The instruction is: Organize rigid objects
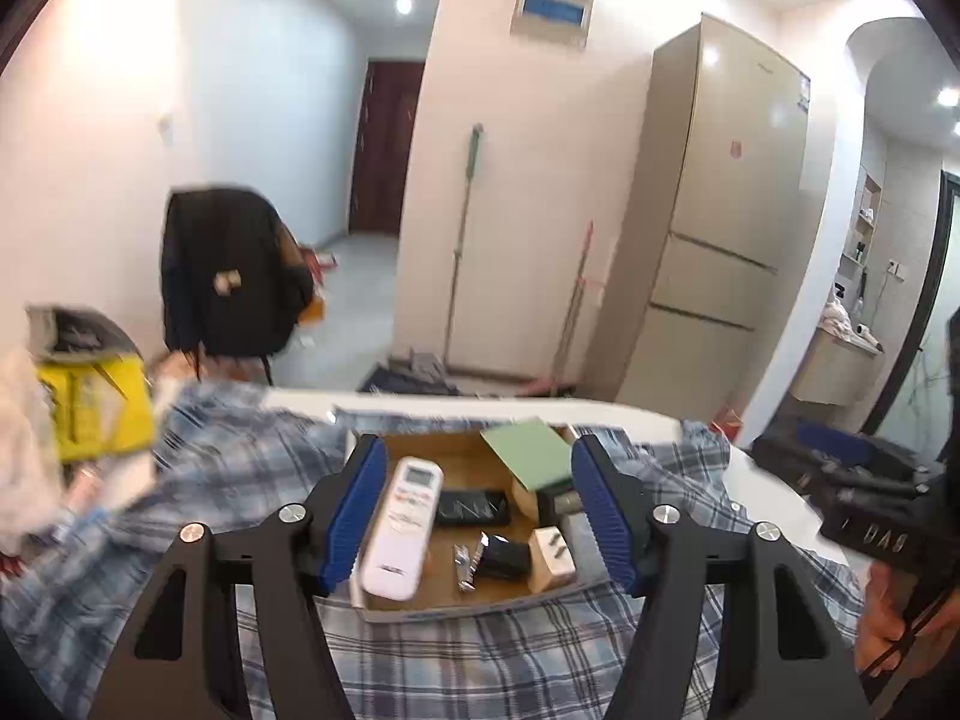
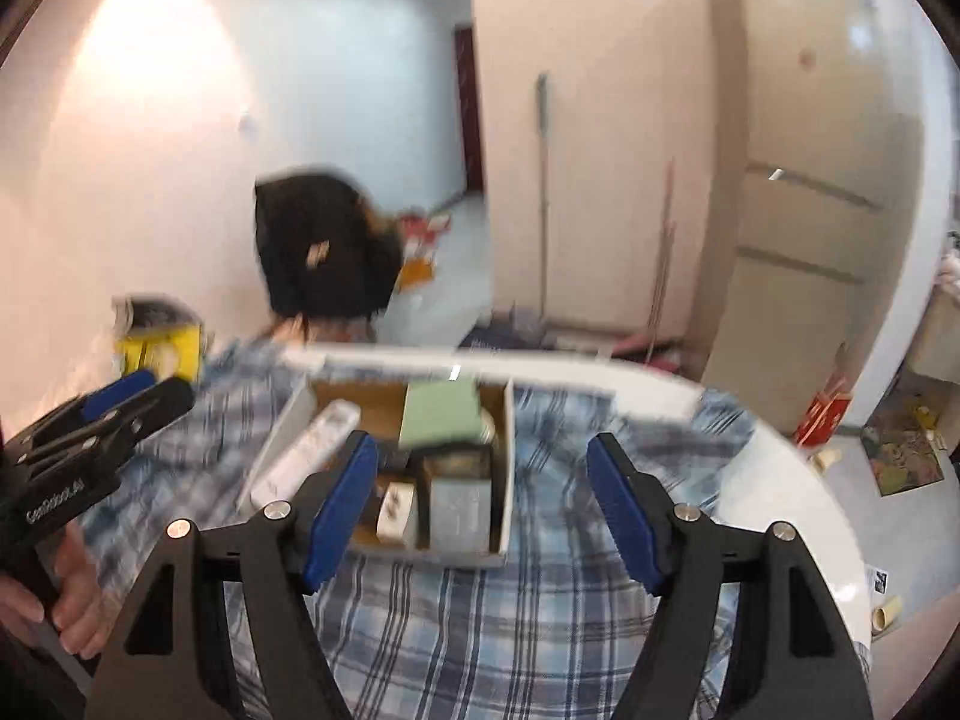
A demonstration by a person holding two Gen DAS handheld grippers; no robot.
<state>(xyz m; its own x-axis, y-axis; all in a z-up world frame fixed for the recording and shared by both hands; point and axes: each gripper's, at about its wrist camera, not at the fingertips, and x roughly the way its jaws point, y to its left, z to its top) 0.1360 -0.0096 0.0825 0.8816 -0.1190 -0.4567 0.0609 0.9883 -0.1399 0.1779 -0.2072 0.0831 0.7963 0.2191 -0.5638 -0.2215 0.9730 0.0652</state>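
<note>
An open cardboard box lies on a blue plaid cloth that covers a white table. Inside it are a white remote, a flat black item, a green card, small wooden blocks and a black clip. My left gripper hovers above the box, open and holding nothing. My right gripper is also open and holds nothing, to the right of the same box. Each gripper shows at the edge of the other's view: the right gripper and the left gripper.
A yellow package and pale bags sit at the table's left. A chair draped with a black backpack stands behind the table. A fridge and two mops line the far wall. The bare white table edge curves at the right.
</note>
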